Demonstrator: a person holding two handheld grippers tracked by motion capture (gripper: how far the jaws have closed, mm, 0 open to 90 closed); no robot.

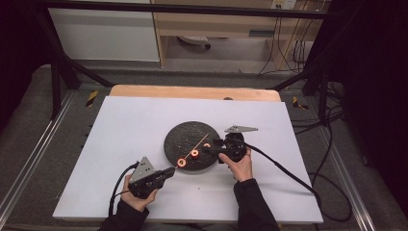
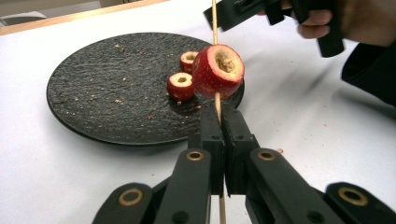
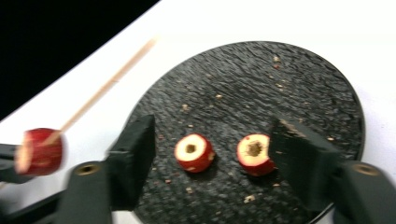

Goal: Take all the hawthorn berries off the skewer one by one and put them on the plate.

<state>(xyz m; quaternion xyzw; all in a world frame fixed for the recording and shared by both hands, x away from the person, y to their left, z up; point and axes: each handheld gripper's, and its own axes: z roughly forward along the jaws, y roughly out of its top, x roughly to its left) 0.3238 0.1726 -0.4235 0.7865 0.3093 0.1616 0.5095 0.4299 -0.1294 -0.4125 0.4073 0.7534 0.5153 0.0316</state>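
Note:
A thin wooden skewer (image 2: 217, 105) is pinched in my left gripper (image 2: 219, 116), whose jaws are shut on it just off the near rim of the black round plate (image 1: 185, 137). A red hollowed fruit piece (image 2: 218, 71) is threaded on the skewer right above the jaws. Two smaller cored red pieces (image 3: 194, 152) (image 3: 254, 154) lie on the plate (image 3: 280, 79). My right gripper (image 3: 212, 140) hovers over them with its jaws open on either side, touching neither. In the high view the right gripper (image 1: 208, 149) reaches in from the plate's right edge and the left gripper (image 1: 172, 170) sits at the plate's near-left edge.
The plate (image 2: 107, 84) carries scattered crumbs and rests on a white sheet (image 1: 130, 125) over a wooden table. Cables trail from both grippers toward the near and right edges. Shelving and wires stand beyond the table's far side.

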